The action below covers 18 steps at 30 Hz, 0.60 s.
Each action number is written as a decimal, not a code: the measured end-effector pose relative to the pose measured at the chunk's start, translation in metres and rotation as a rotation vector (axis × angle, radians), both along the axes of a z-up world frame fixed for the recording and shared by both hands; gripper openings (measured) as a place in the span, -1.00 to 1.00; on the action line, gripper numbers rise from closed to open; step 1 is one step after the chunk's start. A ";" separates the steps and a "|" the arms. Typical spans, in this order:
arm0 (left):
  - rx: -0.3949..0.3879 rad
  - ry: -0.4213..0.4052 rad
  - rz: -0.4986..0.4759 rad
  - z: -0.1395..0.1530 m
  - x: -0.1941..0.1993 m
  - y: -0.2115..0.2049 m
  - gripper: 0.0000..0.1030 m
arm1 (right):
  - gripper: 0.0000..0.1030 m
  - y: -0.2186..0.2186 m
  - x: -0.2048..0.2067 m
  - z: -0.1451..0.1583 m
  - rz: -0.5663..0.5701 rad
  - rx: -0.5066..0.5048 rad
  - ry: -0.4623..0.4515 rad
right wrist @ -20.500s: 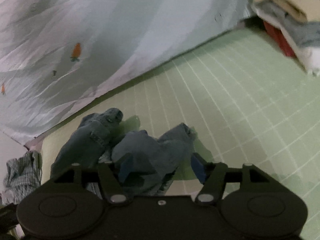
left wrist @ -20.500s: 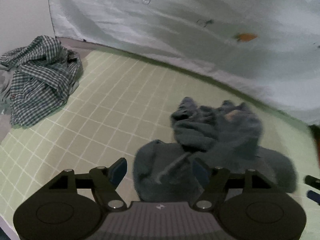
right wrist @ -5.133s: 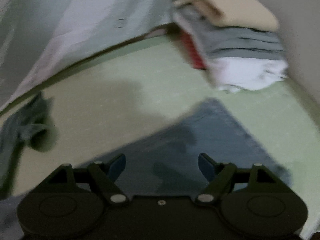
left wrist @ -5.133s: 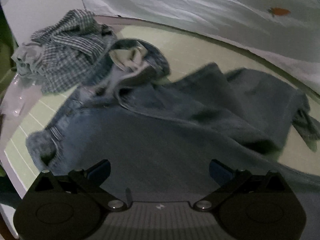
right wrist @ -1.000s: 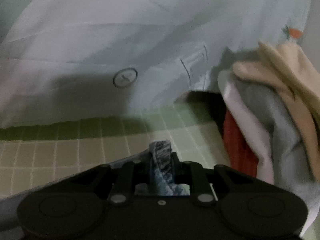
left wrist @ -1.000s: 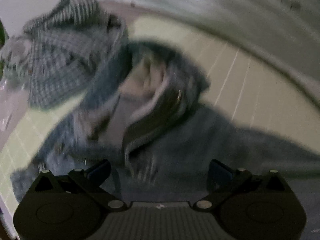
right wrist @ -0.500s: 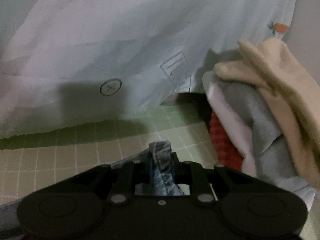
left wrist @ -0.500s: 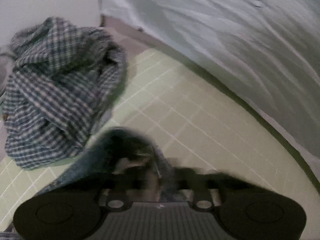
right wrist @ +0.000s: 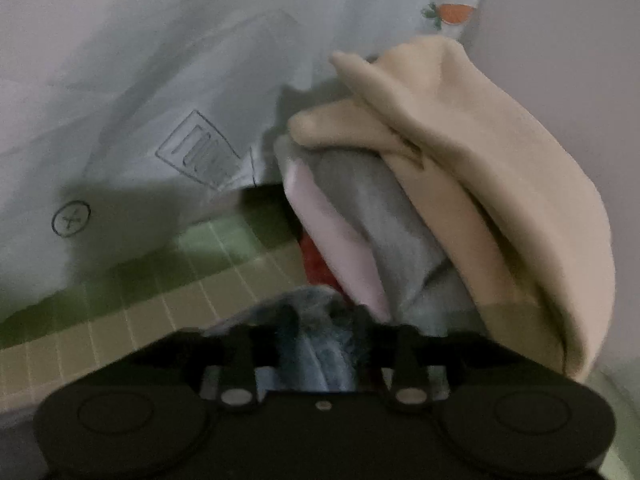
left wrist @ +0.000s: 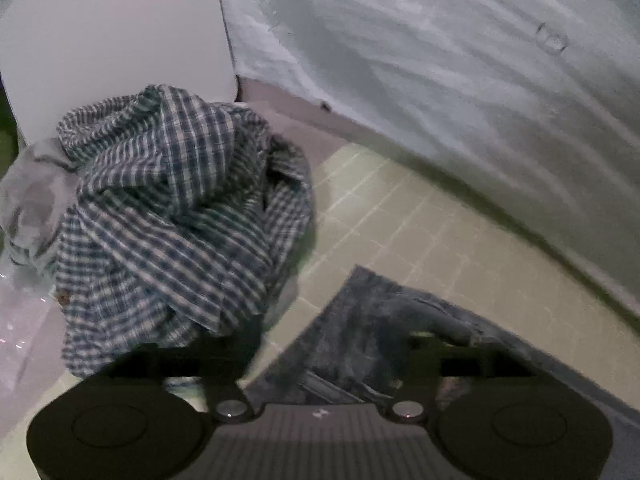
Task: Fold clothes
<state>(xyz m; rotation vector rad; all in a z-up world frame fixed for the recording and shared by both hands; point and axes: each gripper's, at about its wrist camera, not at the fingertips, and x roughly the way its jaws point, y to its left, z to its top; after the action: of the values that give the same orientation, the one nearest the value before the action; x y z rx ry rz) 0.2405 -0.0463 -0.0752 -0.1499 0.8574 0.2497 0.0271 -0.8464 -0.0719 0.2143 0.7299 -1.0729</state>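
Observation:
Dark blue jeans (left wrist: 360, 316) lie flat on the green checked mat (left wrist: 424, 232) in the left wrist view. My left gripper (left wrist: 324, 356) hovers low over their near edge, its blurred fingers spread apart and open, with denim lying between them but not pinched. In the right wrist view my right gripper (right wrist: 324, 332) is shut on a bunched fold of the jeans (right wrist: 320, 364), held just above the mat (right wrist: 140, 320). Its fingers are blurred. The gripper bodies hide the rest of the jeans.
A crumpled blue plaid shirt (left wrist: 168, 216) is heaped at the left, close to my left gripper. A stack of folded clothes (right wrist: 460, 184), beige on top, stands right of my right gripper. A white patterned sheet (left wrist: 440, 80) hangs behind the mat.
My left gripper has opened and let go of the jeans, which now lie flat. My right gripper moved closer to the folded stack, still holding denim, with its fingers a little wider.

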 end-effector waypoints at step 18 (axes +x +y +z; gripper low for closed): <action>-0.148 0.145 0.216 -0.044 -0.173 0.076 0.70 | 0.60 0.244 -0.139 -0.030 0.210 0.326 -0.038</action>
<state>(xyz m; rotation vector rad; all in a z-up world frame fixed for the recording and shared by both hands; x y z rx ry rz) 0.0672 0.0297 -0.1191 -0.3673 1.0048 0.4029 -0.1122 -0.6026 -0.1023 0.4261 0.8711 -0.7452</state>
